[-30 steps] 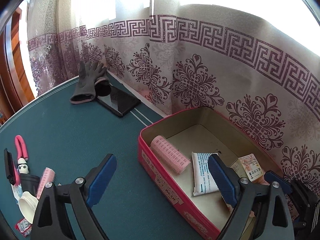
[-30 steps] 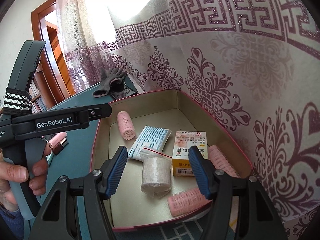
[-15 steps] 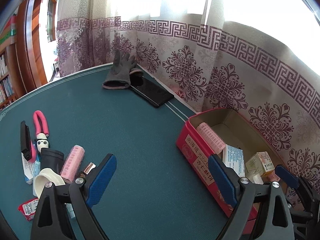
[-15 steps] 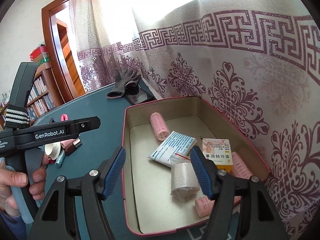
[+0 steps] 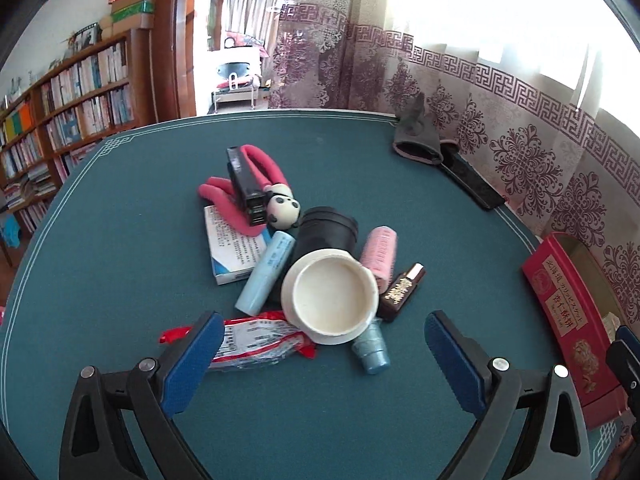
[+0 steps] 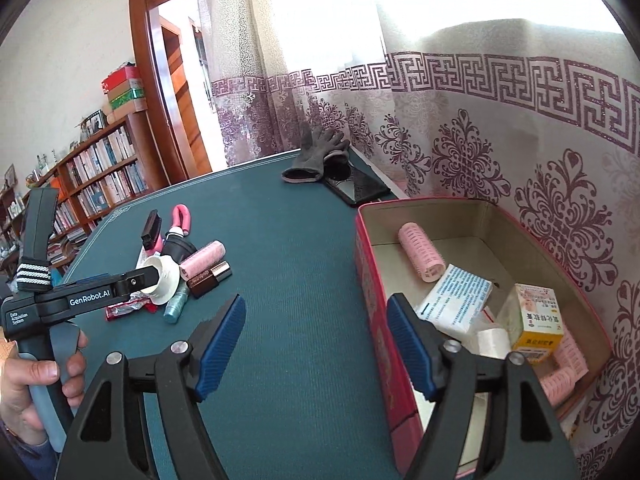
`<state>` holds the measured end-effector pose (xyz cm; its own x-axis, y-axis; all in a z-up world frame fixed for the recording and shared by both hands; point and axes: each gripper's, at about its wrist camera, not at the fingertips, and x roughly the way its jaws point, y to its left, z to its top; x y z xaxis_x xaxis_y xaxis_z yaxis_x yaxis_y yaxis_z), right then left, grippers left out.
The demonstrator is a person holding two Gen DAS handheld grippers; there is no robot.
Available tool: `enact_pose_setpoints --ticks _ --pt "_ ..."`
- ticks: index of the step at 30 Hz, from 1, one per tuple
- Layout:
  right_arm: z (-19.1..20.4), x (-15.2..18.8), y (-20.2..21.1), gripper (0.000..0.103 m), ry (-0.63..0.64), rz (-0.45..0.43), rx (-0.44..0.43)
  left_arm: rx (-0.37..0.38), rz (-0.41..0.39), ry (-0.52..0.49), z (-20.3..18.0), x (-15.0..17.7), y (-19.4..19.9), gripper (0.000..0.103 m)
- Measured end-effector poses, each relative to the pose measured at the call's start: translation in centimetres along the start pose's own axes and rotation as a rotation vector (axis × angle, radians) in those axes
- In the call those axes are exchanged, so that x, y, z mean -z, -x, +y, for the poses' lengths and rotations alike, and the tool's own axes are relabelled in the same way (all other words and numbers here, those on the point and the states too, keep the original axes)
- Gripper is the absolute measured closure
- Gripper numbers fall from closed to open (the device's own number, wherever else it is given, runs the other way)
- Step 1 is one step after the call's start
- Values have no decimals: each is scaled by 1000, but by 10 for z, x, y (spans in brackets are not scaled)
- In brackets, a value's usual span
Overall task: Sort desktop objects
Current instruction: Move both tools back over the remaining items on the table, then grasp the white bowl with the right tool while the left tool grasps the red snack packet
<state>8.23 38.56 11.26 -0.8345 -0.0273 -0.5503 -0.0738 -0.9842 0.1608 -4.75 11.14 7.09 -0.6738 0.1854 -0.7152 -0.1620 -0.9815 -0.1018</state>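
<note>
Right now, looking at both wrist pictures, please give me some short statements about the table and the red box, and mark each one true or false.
1. The white cup stands inside the red box. False: it lies on its side in the pile on the green table.
2. A pink hair roller lies in the red box. True.
3. The left tongs grip the red packet. False: their jaws are opening and hold nothing.
4. A grey glove lies at the far edge of the table, near the curtain. True.
5. The yellow and white carton lies outside the box. False: it is inside it.
</note>
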Motion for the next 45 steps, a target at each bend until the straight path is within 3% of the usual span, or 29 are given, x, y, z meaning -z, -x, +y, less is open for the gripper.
enact_pose_setpoints --ticks 7,21,28,35,43,44,45 --pt "30 13 -24 25 40 69 -49 -79 53 143 67 14 -17 1" --pt "88 4 -64 25 158 118 -169 -60 66 112 73 15 -28 1" --pt "121 -2 -88 25 212 136 -230 -66 14 222 104 10 -16 1" --pt "158 -6 -113 25 311 138 -265 -85 20 316 133 17 -15 1" --pt "176 -4 -143 25 328 169 -271 -88 20 327 137 20 -12 1" --pt "176 -3 -146 26 331 178 -268 -89 20 327 136 20 -13 1" --pt "176 -1 -148 37 334 187 -261 -91 20 326 135 20 -13 1"
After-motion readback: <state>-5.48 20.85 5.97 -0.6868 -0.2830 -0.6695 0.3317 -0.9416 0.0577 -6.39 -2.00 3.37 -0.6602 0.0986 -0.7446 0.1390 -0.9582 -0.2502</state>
